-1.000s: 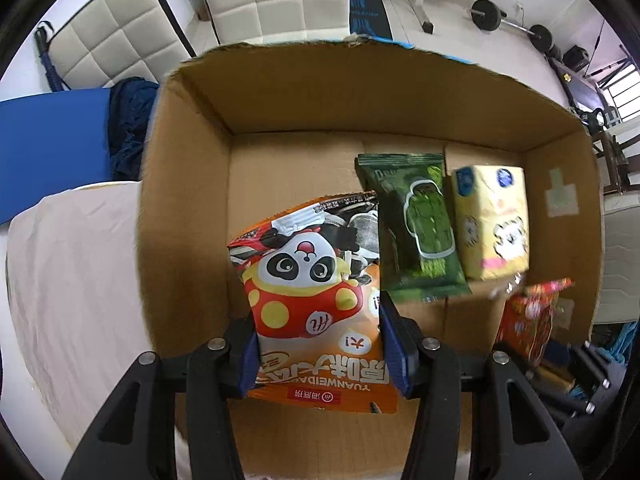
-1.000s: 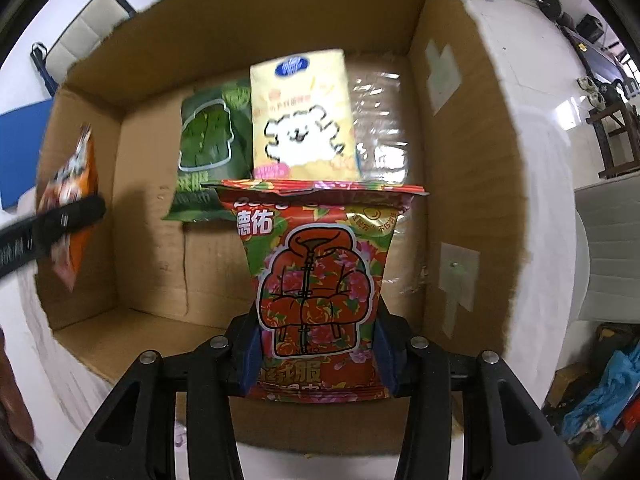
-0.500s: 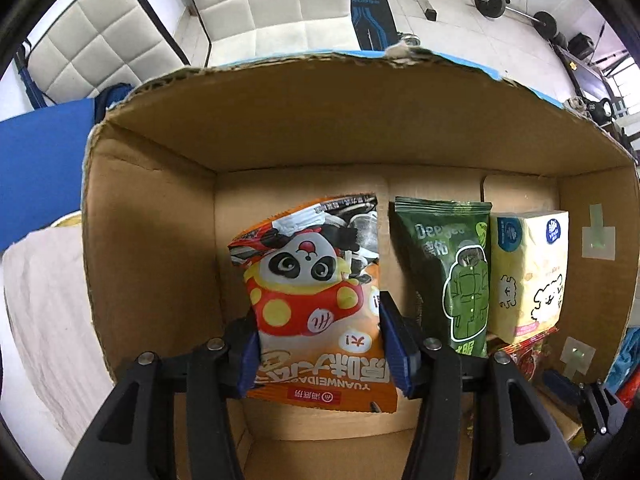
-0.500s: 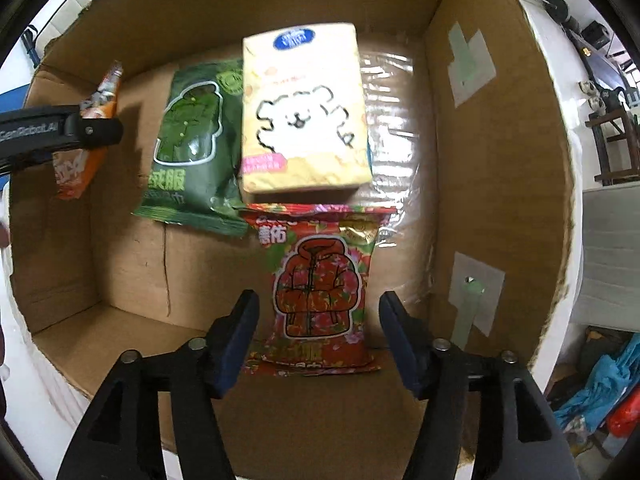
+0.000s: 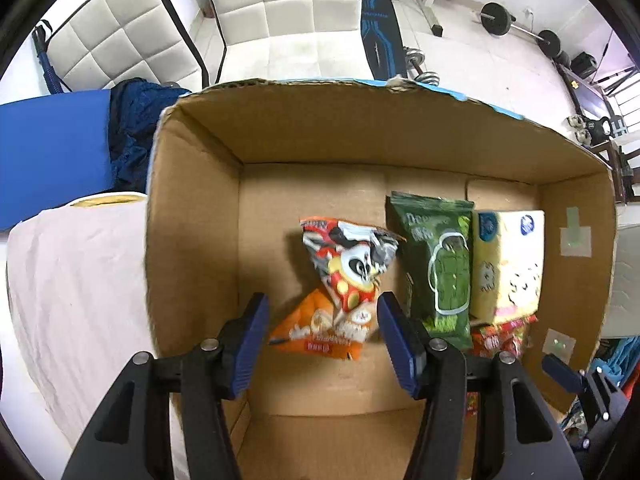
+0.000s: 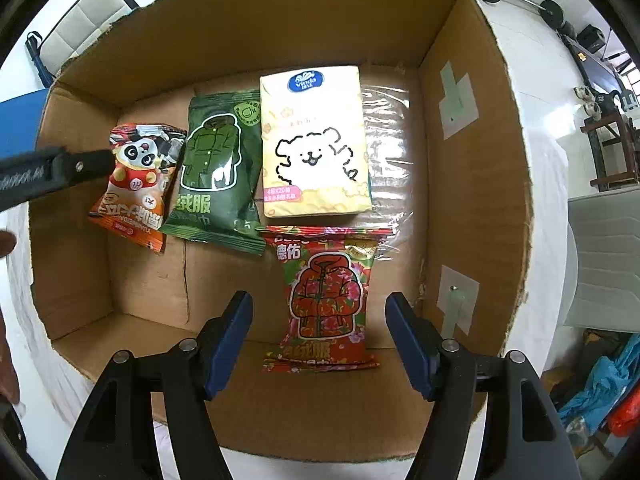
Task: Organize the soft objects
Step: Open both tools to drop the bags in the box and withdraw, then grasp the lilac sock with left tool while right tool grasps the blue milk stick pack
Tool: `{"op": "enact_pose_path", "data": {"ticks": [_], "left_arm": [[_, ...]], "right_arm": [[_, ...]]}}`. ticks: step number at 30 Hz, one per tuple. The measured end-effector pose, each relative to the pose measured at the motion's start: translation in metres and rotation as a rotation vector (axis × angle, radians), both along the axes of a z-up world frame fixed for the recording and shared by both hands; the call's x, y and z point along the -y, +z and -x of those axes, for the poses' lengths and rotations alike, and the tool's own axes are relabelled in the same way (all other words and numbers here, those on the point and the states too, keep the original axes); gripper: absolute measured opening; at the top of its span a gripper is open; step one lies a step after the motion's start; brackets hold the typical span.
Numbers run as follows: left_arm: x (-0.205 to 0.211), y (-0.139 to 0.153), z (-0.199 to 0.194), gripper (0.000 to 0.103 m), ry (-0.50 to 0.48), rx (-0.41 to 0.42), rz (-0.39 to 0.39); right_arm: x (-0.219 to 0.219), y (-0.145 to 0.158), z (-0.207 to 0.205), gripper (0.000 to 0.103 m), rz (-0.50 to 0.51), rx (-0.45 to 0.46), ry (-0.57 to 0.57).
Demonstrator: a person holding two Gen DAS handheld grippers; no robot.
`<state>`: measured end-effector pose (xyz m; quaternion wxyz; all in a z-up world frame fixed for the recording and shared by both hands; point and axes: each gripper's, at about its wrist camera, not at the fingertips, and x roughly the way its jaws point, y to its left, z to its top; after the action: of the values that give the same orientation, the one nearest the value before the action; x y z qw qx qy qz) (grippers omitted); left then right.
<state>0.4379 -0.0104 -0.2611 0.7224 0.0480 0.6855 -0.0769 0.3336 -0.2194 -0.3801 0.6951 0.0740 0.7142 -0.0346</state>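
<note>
Both tools hang over the cardboard box (image 6: 472, 128). Our left gripper (image 5: 320, 334) is spread wide and empty; the crinkly panda snack bag (image 5: 344, 276) lies ahead between its fingers, blurred. Our right gripper (image 6: 320, 332) is likewise wide and empty, the glossy red jacket pack (image 6: 326, 300) lying flat just ahead. To finish well, we lift both straight up, clear of the foil edges. Farther ahead lie the green pack (image 6: 218, 168) and the boxy yellow tissue pack (image 6: 314, 144), touching.

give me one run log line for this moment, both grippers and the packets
left gripper: open, orange panda snack packet released | right gripper: open, red floral jacket packet down | brown cardboard box: four packets inside
</note>
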Motion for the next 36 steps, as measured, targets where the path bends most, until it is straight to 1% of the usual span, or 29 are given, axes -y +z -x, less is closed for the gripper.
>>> {"op": "enact_pose_path", "data": {"ticks": [7,10,14,15,16,17,18,19,20,21,25,27,31,36], "left_arm": [[-0.010,0.023,0.023,0.054,0.008,0.041,0.018],[-0.013,0.032,0.036,0.054,0.011,0.060,0.023],[-0.014,0.051,0.059,0.054,0.019,0.100,0.029],[-0.016,0.055,0.064,0.057,0.024,0.112,0.034],[-0.018,0.058,0.068,0.064,0.030,0.122,0.037],[-0.020,0.063,0.073,0.078,0.039,0.138,0.041],[-0.022,0.067,0.078,0.087,0.047,0.154,0.044],[-0.024,0.072,0.082,0.089,0.053,0.169,0.046],[-0.025,0.076,0.086,0.093,0.053,0.181,0.044],[-0.026,0.081,0.090,0.095,0.054,0.192,0.041],[-0.027,0.098,0.108,0.096,0.056,0.253,0.034],[-0.028,0.107,0.118,0.103,0.065,0.282,0.036],[-0.028,0.129,0.138,0.103,0.078,0.351,0.037],[-0.029,0.153,0.160,0.103,0.077,0.404,0.054]], "right_arm": [[-0.002,0.024,0.008,0.071,0.000,0.023,0.003],[-0.002,0.035,0.013,0.071,0.001,0.036,0.006],[-0.003,0.050,0.020,0.071,0.003,0.062,0.020],[-0.004,0.052,0.020,0.071,0.006,0.067,0.023],[-0.006,0.057,0.024,0.071,0.007,0.076,0.031],[-0.008,0.059,0.027,0.073,0.005,0.083,0.037],[-0.009,0.060,0.028,0.082,0.005,0.087,0.041],[-0.012,0.062,0.032,0.087,0.004,0.094,0.044],[-0.014,0.066,0.037,0.098,0.001,0.104,0.047],[-0.015,0.069,0.041,0.103,0.006,0.113,0.049],[-0.021,0.089,0.059,0.103,0.031,0.163,0.061],[-0.023,0.098,0.068,0.103,0.041,0.184,0.064],[-0.025,0.122,0.087,0.103,0.066,0.246,0.056],[-0.019,0.146,0.107,0.103,0.057,0.304,0.032]]}}
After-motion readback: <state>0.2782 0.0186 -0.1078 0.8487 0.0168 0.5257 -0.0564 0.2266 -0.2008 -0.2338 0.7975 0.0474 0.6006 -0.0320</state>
